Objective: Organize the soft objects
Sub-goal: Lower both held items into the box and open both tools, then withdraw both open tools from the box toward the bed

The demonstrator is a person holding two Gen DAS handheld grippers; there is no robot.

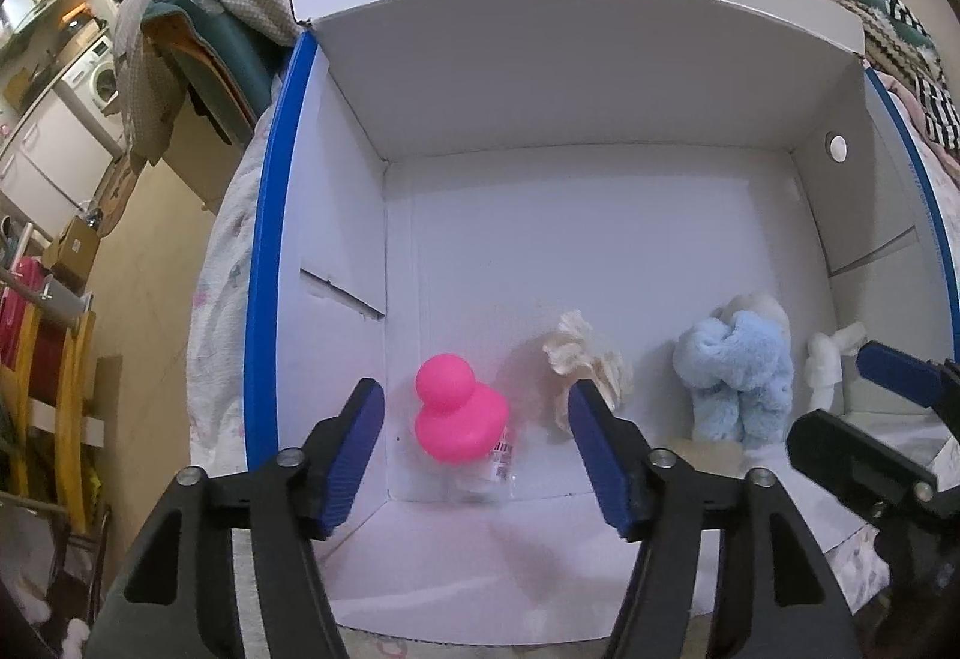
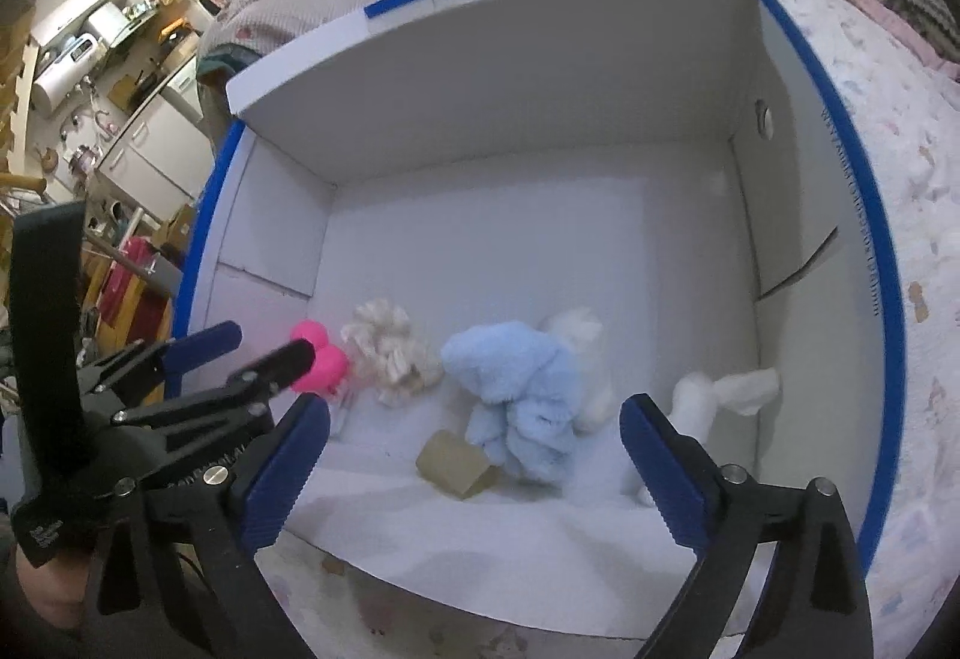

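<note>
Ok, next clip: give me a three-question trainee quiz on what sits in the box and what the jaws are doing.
1. True or false: the pink duck lies inside the white box.
2. Which toy lies nearest the right gripper? A) blue plush B) pink duck C) cream scrunchie
3. Fill in: both grippers' jaws hold ____.

Key: 1 true; 2 A; 3 nothing. The left gripper is also open.

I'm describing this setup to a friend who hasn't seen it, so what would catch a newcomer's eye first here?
First, the hot pink rubber duck near the left wall of the big white box with blue-taped edges, sitting right in front of the open left gripper. Next, the fluffy light blue plush near the middle of the floor, ahead of the wide-open right gripper, with a cream scrunchie between it and the duck.
</note>
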